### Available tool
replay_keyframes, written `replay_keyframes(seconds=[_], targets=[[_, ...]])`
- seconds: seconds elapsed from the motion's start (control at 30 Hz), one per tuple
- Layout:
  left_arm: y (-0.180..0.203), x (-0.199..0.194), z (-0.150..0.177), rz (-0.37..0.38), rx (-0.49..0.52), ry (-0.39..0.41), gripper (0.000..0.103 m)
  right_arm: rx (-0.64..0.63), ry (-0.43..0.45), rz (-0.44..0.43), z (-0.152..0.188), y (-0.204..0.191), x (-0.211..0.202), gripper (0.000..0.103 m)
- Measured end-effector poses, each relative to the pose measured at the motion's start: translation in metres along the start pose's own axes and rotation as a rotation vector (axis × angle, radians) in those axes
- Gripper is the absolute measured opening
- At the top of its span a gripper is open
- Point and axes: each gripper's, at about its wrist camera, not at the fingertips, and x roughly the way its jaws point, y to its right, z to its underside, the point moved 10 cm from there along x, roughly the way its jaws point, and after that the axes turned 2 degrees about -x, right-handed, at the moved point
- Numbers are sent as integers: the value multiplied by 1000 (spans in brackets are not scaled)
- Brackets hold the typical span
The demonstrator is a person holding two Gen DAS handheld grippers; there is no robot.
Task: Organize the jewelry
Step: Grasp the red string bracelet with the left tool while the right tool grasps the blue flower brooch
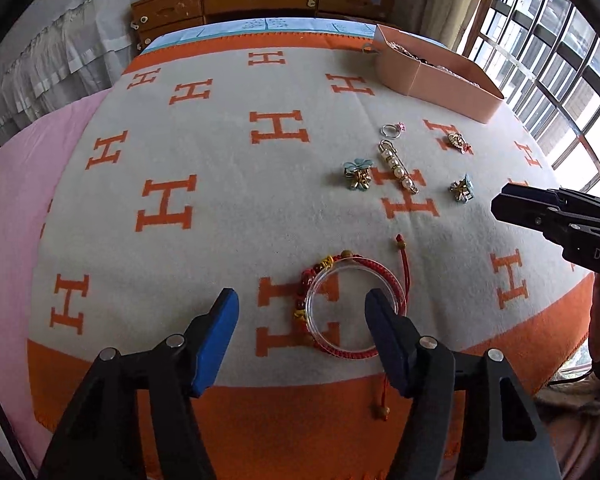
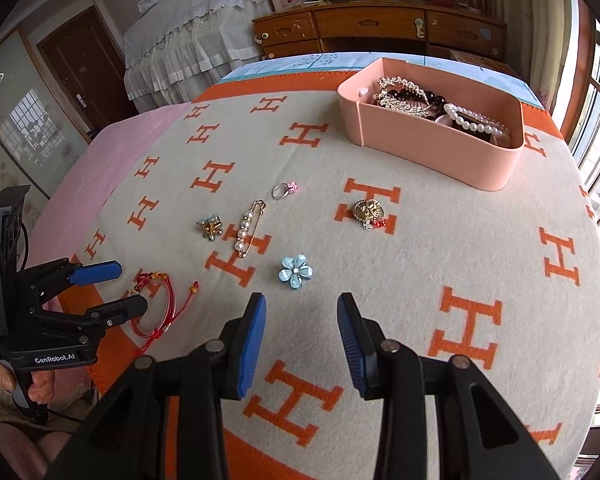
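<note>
My left gripper (image 1: 302, 306) is open just above a red braided bracelet (image 1: 324, 272) and a clear bangle (image 1: 320, 336) near the blanket's front edge; one finger sits inside the rings. My right gripper (image 2: 302, 314) is open and empty, just short of a blue flower clip (image 2: 295, 271). A pearl pin (image 2: 246, 232), a silver ring with a pink stone (image 2: 284, 190), a gold brooch (image 2: 370, 212) and a small blue-gold clip (image 2: 210, 227) lie loose. A pink box (image 2: 440, 148) at the back right holds pearl and crystal pieces.
Everything lies on a cream and orange H-patterned blanket (image 2: 420, 264) over a bed. A wooden dresser (image 2: 376, 28) stands behind it, a window (image 1: 548, 52) to the right, pink bedding (image 1: 28, 200) to the left.
</note>
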Motion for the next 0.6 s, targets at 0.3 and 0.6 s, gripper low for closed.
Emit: replay_keyframes(seconds=[0.3,0.6], targets=[[-3,7,-2,-10,10,-3,48,-79,9,21,-11,-5,21,38],[-11,7,-7,-32,-19,12,12,-140,13,61,-12,-8,28,35]])
